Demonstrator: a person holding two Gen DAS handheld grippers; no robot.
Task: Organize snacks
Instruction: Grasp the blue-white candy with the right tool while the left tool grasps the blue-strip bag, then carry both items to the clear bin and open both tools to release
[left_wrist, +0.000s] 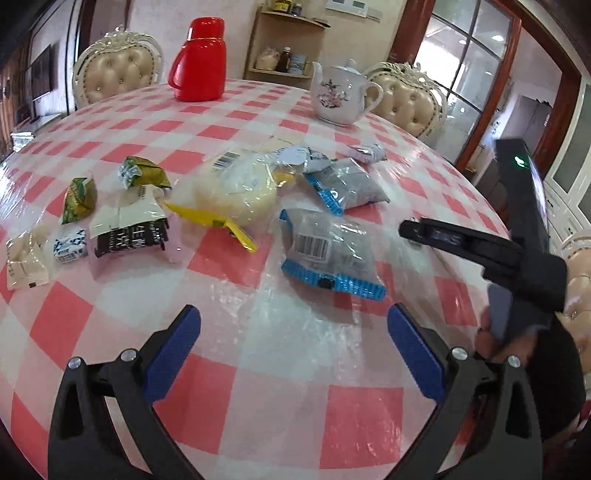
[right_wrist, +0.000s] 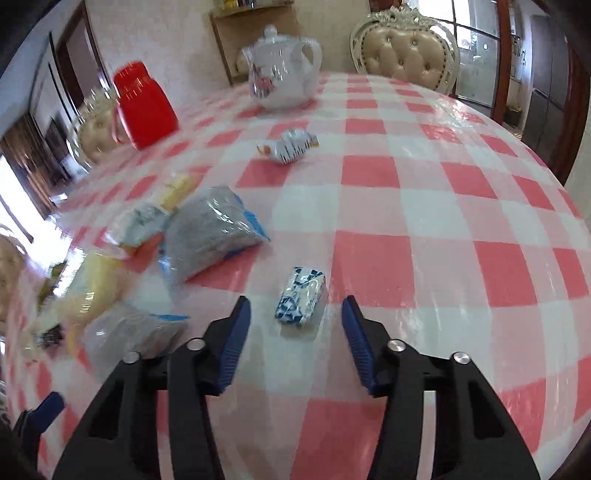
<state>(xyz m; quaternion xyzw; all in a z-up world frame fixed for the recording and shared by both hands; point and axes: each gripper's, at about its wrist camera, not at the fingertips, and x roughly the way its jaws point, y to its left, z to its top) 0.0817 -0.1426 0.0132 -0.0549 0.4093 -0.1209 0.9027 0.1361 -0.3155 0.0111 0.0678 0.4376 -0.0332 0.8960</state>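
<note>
Snack packets lie scattered on the pink-checked tablecloth (left_wrist: 280, 369). Two clear packets with blue edges (left_wrist: 328, 254) (left_wrist: 347, 184) sit beside a big yellow bag (left_wrist: 236, 188). Farther left are green packets (left_wrist: 146, 171) and a black-and-white packet (left_wrist: 129, 229). My left gripper (left_wrist: 294, 314) is open over bare cloth, just short of the nearer blue-edged packet. In the right wrist view, a small blue-and-white packet (right_wrist: 301, 299) lies on the cloth between the tips of my right gripper (right_wrist: 296, 302). Its pads stand apart from the packet on both sides.
A red thermos (left_wrist: 197, 59) and a white flowered teapot (left_wrist: 340, 92) stand at the table's far side. Cream tufted chairs (left_wrist: 118, 70) (right_wrist: 406, 48) are behind them. Another small packet (right_wrist: 290, 146) lies alone toward the teapot. The right half of the table (right_wrist: 443, 221) is bare checked cloth.
</note>
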